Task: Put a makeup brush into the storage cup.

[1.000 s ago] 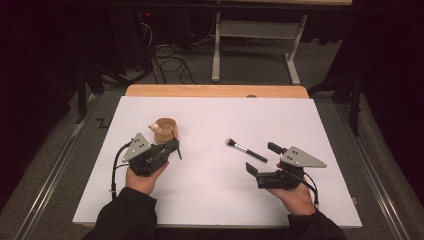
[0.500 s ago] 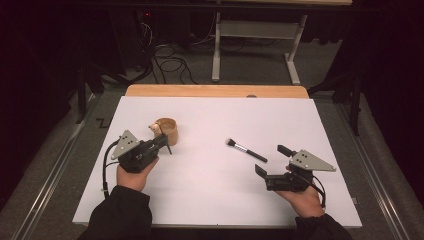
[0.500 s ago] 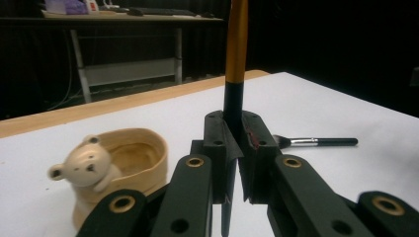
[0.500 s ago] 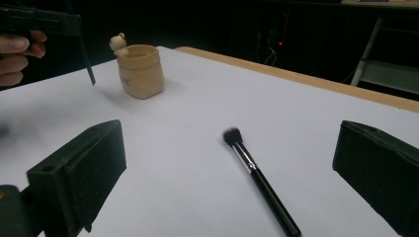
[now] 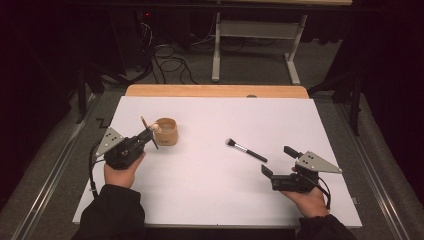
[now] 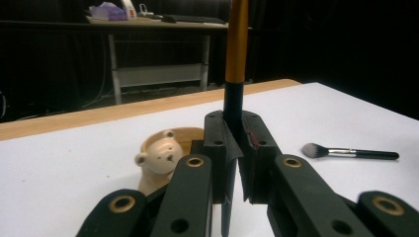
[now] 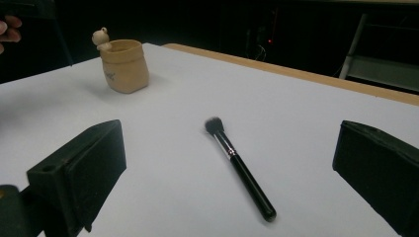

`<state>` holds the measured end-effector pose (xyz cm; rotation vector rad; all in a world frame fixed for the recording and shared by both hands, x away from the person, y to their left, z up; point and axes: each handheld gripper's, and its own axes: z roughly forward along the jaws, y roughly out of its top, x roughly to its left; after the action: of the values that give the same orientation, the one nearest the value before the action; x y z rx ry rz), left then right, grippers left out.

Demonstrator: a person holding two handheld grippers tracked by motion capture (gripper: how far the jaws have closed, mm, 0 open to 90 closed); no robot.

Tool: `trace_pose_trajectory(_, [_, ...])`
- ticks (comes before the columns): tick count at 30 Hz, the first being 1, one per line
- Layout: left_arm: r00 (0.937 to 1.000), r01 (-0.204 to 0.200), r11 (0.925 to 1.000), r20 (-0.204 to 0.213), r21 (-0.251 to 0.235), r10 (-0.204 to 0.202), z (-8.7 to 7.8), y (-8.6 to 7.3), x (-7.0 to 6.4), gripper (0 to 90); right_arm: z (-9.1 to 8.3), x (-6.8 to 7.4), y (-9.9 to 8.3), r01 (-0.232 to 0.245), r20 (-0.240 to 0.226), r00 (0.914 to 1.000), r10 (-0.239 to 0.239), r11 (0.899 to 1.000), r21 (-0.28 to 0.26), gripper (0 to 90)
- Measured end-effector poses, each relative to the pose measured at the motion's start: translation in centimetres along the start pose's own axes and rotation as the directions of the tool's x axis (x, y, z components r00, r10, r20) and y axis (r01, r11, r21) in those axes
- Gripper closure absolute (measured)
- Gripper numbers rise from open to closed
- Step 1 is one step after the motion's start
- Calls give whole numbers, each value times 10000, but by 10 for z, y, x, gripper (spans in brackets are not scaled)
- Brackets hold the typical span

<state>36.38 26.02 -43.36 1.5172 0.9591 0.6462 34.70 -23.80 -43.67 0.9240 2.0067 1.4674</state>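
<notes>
Dim lab or workshop, white-topped table point(image 5: 210, 200), cable tangle point(image 5: 170, 62) on carpeted floor, metal-framed desk point(image 5: 250, 35) behind

We can read no text anywhere; the cup point(image 7: 124, 65) bears a small dark mark, perhaps print, too blurred to tell.

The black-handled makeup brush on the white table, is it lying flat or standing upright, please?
Lying flat: the makeup brush rests lengthwise on the table, bristles toward the far side.
</notes>
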Motion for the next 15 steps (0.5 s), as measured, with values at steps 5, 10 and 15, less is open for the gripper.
trace_pose_trajectory(5, [10000, 69, 10000, -33, 3, -69, -1, 0, 1, 832, 1, 0, 0, 12, 26, 10000, -12, 10000, 0, 4])
trace_pose_trajectory(10, [9999, 158, 9999, 21, 3, -158, 0, 2, 0, 832, 2, 0, -2, 40, 203, 9998, -40, 10000, 18, 4])
trace_pose_trajectory(15, [9981, 584, 9982, 199, -170, -580, 0, 8, -2, 832, 2, 0, -4, -42, 178, 9998, 42, 10000, 12, 5])
